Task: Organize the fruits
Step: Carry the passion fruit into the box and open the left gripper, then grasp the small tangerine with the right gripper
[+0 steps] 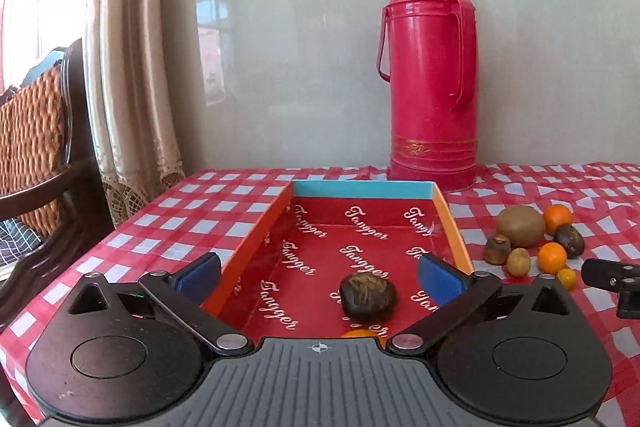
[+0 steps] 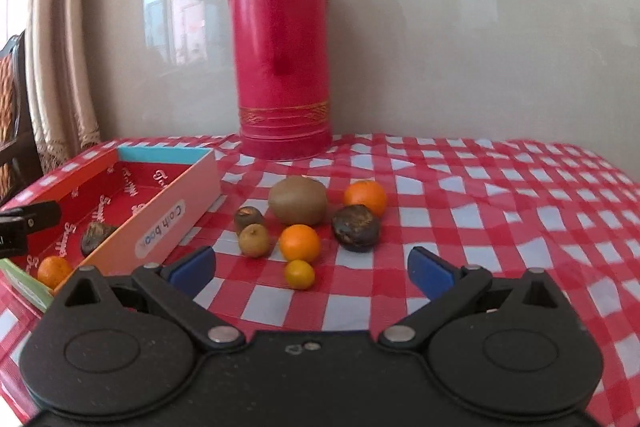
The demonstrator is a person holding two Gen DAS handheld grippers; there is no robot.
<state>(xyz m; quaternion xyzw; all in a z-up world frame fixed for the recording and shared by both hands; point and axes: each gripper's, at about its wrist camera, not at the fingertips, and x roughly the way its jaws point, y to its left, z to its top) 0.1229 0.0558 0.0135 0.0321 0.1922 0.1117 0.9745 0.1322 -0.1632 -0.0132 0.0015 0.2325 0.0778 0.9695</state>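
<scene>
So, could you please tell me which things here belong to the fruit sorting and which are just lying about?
Belongs to the job:
box
dark fruit in the box
orange in the box
loose fruit pile
left gripper
right gripper

Just lying about:
red thermos
chair
curtain

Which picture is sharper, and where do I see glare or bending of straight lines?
Left wrist view: sharper, the print inside the box reads clearly; the wall shows a pale window reflection. Right wrist view: softer, the thermos and tablecloth look smeared; a window reflection shines on the wall there too. Both views: the fisheye bends the wall trim into an arc.
</scene>
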